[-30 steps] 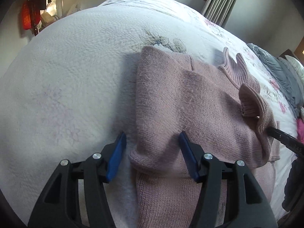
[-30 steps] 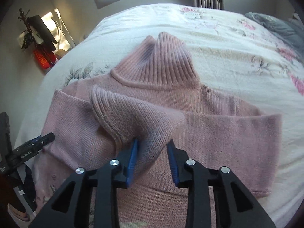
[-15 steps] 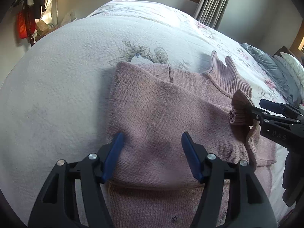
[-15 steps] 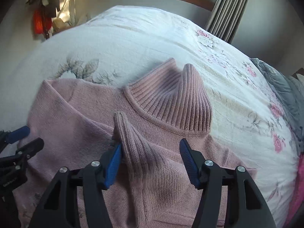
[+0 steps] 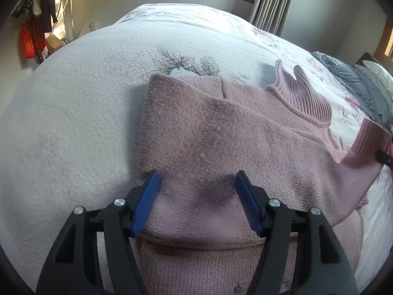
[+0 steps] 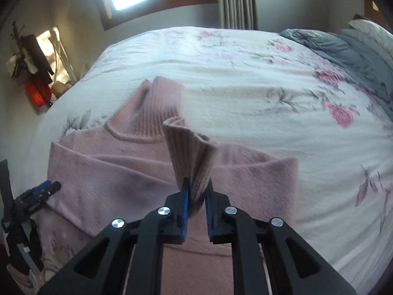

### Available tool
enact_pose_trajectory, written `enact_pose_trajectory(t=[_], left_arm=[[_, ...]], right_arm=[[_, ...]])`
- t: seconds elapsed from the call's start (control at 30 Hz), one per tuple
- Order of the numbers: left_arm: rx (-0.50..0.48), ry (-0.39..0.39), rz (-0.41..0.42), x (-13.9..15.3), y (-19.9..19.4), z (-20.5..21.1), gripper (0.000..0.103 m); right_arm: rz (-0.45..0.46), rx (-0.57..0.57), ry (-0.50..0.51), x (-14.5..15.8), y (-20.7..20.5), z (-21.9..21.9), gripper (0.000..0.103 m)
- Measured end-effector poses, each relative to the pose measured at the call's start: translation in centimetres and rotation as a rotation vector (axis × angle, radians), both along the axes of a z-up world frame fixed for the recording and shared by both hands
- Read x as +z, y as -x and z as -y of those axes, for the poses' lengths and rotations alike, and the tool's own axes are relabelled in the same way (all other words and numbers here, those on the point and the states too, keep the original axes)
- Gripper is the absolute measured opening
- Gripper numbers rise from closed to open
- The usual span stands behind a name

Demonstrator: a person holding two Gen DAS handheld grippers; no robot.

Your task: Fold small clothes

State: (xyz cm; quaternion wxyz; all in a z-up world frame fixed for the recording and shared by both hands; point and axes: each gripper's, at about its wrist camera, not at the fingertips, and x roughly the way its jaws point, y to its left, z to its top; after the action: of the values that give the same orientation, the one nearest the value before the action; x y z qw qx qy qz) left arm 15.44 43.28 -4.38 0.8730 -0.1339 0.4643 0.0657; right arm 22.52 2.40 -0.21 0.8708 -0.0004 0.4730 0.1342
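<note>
While the left gripper (image 5: 196,179) is hovering open over the sweater (image 5: 221,147), the right gripper (image 6: 197,191) is pinching its cuff (image 6: 189,145), seemingly lifted, bedspread (image 6: 270,93) lying bare beyond.

Readable text: none — no word, brand, number or sign can be made out in either view.
Left gripper (image 6: 41,191): seen from the right wrist view, a faint pale marking sits on its black body, too small and blurred to read.
Red object (image 5: 29,43): hangs left of the bed (image 5: 73,113) — no legible print on it.
</note>
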Motion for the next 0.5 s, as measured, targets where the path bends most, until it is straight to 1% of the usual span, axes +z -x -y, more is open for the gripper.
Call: enact_pose_trajectory(t=[0.07, 0.13, 0.17, 0.23, 0.3, 0.37, 0.4, 0.5], left_arm=[[-0.004, 0.003, 0.001, 0.0, 0.0, -0.1, 0.064], [-0.007, 0.001, -0.003, 0.1, 0.0, -0.1, 0.064], [-0.006, -0.002, -0.006, 0.3, 0.1, 0.0, 0.064], [0.001, 0.005, 0.002, 1.0, 0.3, 0.1, 0.064], [0.001, 0.031, 0.024, 2.0, 0.4, 0.3, 0.065], [-0.009, 0.050, 0.037, 2.7, 0.2, 0.9, 0.065], [-0.019, 0.054, 0.038, 2.9, 0.0, 1.3, 0.065], [-0.049, 0.039, 0.035, 2.8, -0.8, 2.8, 0.066]], right_arm=[[-0.043, -0.022, 0.026, -1.6, 0.6, 2.5, 0.029], [-0.066, -0.049, 0.056, -3.0, 1.2, 4.7, 0.030], [-0.074, -0.059, 0.054, -3.3, 1.3, 5.7, 0.030], [-0.075, -0.066, 0.013, -3.5, 1.3, 7.2, 0.034], [-0.091, -0.027, -0.018, -3.7, 0.7, 7.3, 0.052], [-0.109, -0.014, -0.026, -4.2, -0.3, 6.8, 0.053], [-0.132, -0.011, -0.024, -4.8, -1.0, 6.5, 0.053], [-0.200, -0.044, 0.019, -6.7, -2.9, 5.8, 0.052]])
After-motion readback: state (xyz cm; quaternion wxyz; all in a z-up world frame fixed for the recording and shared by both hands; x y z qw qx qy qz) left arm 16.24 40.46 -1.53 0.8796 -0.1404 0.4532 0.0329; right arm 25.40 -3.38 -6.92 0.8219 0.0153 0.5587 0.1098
